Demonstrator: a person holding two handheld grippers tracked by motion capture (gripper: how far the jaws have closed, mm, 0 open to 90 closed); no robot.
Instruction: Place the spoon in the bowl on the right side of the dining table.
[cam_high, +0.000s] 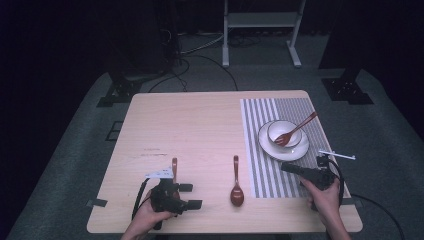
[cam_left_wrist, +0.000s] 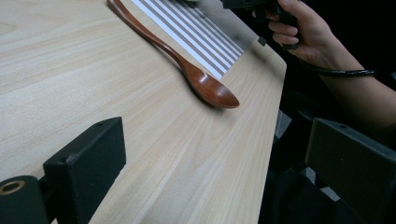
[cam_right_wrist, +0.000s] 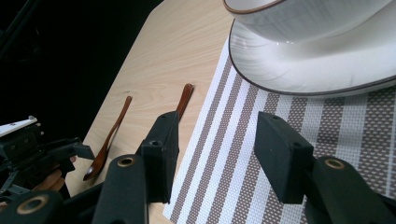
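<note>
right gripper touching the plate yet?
Apart. In the right gripper view the open right gripper has only striped placemat between its jaws; the plate lies beyond the tips, a strip of mat between.

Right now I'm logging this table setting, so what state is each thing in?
Left gripper: open, nothing between the jaws.
Right gripper: open over the placemat, holding nothing.
Bowl: upright on the plate.
Fork: leaning in the bowl, handle sticking out.
Spoon: lying flat on the table.
Second spoon: lying by the left gripper.
</note>
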